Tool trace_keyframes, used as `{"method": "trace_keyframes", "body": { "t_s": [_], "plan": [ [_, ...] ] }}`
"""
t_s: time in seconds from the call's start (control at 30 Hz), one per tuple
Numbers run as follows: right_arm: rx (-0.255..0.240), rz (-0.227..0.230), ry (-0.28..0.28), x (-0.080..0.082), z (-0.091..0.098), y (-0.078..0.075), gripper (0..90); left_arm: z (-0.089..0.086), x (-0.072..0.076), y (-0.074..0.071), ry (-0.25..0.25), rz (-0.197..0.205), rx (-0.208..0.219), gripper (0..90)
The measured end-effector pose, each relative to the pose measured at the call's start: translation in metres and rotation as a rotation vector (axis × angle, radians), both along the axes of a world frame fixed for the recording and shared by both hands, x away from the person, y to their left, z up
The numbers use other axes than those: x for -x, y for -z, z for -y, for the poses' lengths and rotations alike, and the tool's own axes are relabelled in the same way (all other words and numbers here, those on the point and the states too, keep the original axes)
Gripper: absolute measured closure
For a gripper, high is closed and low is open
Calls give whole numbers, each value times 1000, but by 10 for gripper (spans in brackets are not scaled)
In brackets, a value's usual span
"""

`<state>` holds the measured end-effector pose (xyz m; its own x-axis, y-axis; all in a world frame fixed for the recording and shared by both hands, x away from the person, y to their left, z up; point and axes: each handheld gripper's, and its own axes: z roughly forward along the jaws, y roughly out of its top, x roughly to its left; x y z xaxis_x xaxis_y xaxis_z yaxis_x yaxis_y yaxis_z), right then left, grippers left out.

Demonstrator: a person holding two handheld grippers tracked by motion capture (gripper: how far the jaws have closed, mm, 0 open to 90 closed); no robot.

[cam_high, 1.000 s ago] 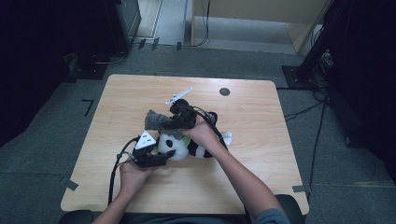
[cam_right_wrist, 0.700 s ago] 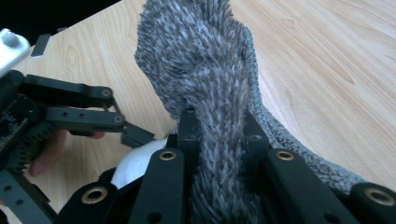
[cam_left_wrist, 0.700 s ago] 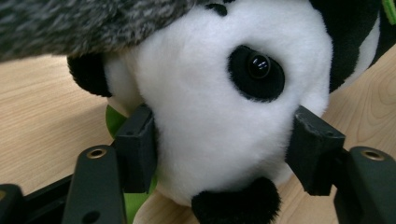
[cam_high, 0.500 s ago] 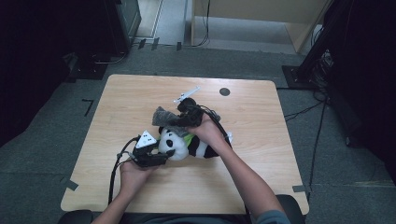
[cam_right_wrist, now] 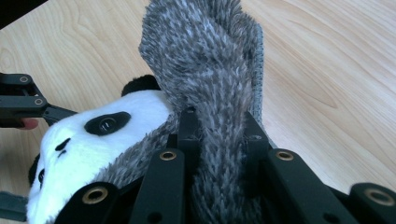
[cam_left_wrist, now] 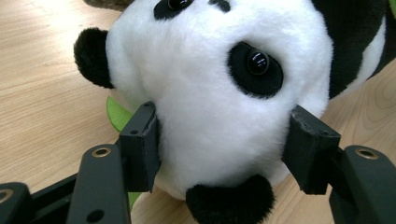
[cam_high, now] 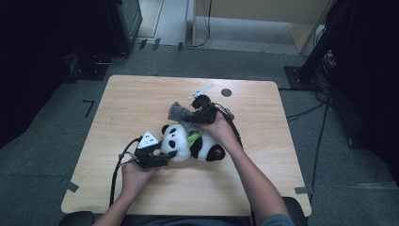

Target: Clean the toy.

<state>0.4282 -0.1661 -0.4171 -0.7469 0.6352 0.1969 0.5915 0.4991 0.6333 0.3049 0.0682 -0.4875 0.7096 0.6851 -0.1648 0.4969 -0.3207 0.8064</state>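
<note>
— While the panda (cam_high: 190, 143) lies on its side on the worktop (cam_high: 141, 101), how far along are you?

— Partway, I'd judge. My left jaws (cam_left_wrist: 224, 149) have just been closing around its head, and their pads now press into the white fur on both cheeks, so the toy is pinned. My right jaws (cam_right_wrist: 219, 140) are clamped together on a fold of the grey furry cloth (cam_right_wrist: 205, 60), which rises out of them.

— So the cloth isn't on the panda yet?

— Not properly. From above it bunches just beyond the panda's head, with its lower edge touching the fur there. Pulling it onto the toy looks like what's left.

— Where does the panda sit relative to you?

— Head between my left jaws, toward the person's left; black-and-white body stretched away to the right, beneath the right hand (cam_high: 219, 129). A green leaf (cam_left_wrist: 116, 112) pokes out under the head. The right jaws hang over the head's far side.
</note>
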Motion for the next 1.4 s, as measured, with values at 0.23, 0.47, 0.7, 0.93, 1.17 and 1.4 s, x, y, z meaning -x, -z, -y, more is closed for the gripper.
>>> {"method": "trace_keyframes", "body": {
  "t_s": [0.23, 0.47, 0.7, 0.93, 1.17, 1.4],
  "plan": [
    [6, 37, 40, 0, 10, -6, 768, 0, -1, 0, 4, 3, 2, 374],
    [-22, 60, 139, -2, 37, -20, 776, 0, -1, 1, 6, -1, 7, 367],
    [-113, 140, 130, 11, 46, -49, 780, -1, -1, 1, 5, 0, 13, 352],
    [-128, 166, 39, 29, 18, -59, 779, -1, -2, 1, 3, 1, 16, 349],
    [-84, 110, -65, 35, -24, -35, 777, -1, -2, 0, 3, 2, 16, 348],
    [-42, 25, -127, 37, -47, -11, 769, 0, -1, 1, -4, -2, 15, 347]
  ]
}}
